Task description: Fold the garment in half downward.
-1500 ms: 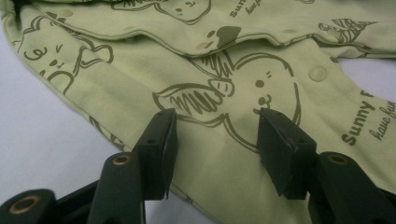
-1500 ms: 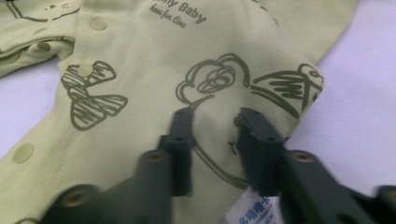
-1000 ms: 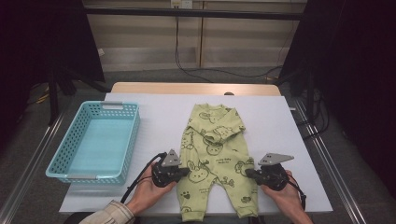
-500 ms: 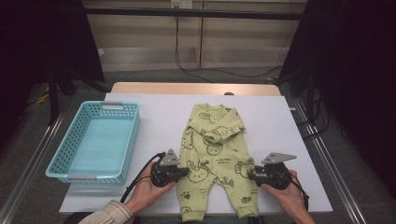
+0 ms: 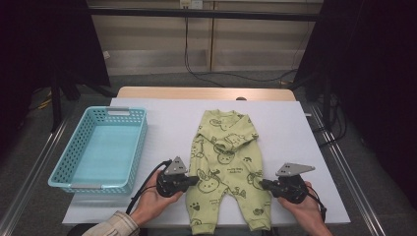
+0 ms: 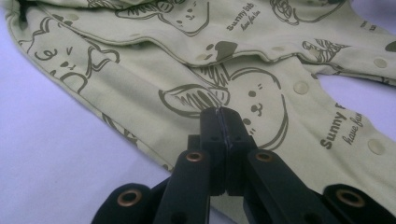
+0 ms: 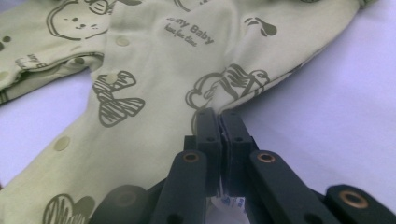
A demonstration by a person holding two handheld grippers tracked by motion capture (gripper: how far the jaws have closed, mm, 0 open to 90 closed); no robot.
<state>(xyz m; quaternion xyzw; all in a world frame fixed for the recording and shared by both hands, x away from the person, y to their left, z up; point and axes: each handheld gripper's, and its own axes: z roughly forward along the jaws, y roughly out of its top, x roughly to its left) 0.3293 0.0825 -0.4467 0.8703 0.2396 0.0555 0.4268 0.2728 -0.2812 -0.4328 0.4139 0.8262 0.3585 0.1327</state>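
Pale green cotton baby romper with animal prints [image 5: 226, 167] is lying flat toward the tabletop's [image 5: 162, 123] near edge. Left tool [image 5: 195, 180] and right tool [image 5: 263, 184] are each pinching a leg's outer edge, jaws together on cloth. Folding step is beginning; next, both should be lifting evenly.

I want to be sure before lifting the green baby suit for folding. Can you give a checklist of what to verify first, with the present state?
1. Left tool shut on the baby suit: ok, jaws together at the left leg's edge.
2. Right tool shut on the suit: ok, jaws have just closed at the right leg's edge; a white tag sits between them.
3. Fabric actually pinched: cannot tell.
4. Suit lying flat on the table: ok.
5. Basket apart from the suit: ok.
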